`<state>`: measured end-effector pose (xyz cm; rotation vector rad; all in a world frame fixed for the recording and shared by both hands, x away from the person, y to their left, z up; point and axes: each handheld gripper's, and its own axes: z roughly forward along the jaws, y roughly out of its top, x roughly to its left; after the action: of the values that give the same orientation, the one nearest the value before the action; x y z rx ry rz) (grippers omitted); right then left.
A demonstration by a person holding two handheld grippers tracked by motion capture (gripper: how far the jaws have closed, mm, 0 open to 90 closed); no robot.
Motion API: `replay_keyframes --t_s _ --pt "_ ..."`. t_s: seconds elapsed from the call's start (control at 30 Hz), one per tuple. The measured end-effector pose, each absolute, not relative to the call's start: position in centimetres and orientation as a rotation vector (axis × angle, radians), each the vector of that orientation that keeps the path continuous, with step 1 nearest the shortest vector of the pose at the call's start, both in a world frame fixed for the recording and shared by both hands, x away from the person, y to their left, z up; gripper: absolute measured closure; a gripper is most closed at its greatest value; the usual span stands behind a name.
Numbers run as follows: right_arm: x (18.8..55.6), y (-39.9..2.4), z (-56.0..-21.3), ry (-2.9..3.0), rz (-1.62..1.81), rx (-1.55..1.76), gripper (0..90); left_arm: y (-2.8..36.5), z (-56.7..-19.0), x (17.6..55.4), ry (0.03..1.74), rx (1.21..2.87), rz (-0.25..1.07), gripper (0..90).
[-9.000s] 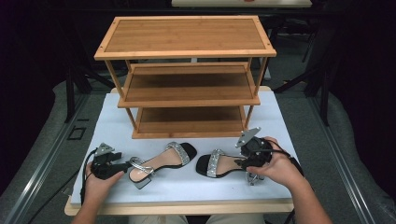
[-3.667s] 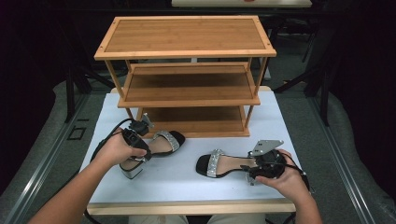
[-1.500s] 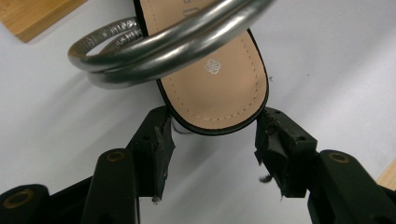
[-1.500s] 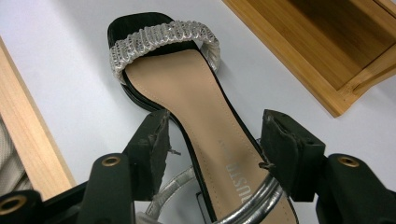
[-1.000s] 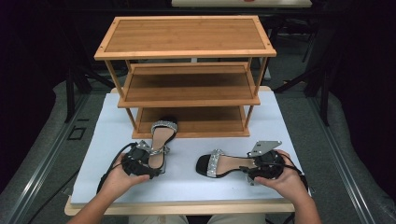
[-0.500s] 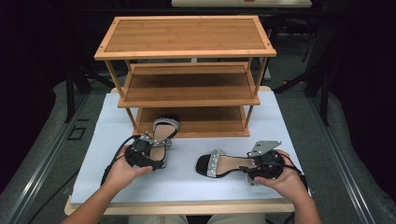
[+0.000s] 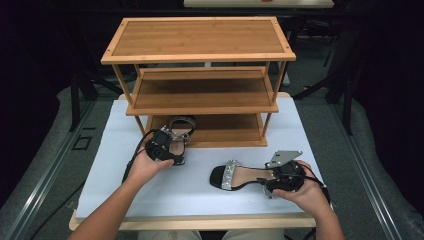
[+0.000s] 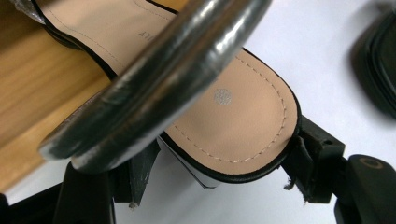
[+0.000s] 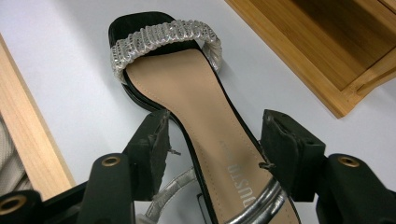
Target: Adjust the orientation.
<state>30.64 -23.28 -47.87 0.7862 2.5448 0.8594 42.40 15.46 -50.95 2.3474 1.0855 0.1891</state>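
Nearest the person, the right gripper [image 7: 280,181] rests low on the white tabletop [image 7: 115,180] with its jaws set either side of the right-hand sandal [image 7: 240,177]. In the right gripper view the sole [image 9: 205,116] passes between the pads [image 9: 154,140], but whether they press on it I cannot tell; the hand seems to be waiting with the shoe lined up, toe strap [image 9: 161,35] pointing away.

Farther in, the left gripper [image 7: 165,145] is at the heel of the left-hand sandal [image 7: 177,131]. Its jaws have just been closing a little, and in the left gripper view the heel seat [image 8: 233,121] lies between them, one pad [image 8: 303,149] against the rim, so it looks gripped at the heel. That hold leaves the toe free to enter first: the strap end [image 7: 182,120] already lies on the lowest shelf [image 7: 225,127] of the bamboo shoe rack [image 7: 200,40], probably being pushed in.

Behind, the upper shelves stand bare.
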Motion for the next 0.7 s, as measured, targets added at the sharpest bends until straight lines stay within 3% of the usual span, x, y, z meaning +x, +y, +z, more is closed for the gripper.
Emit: replay_keyframes --t_s 0.7 --pt "30.6 -23.3 -47.9 2.544 0.876 0.778 41.7 14.2 -51.0 46.1 1.161 2.311 0.214 32.8"
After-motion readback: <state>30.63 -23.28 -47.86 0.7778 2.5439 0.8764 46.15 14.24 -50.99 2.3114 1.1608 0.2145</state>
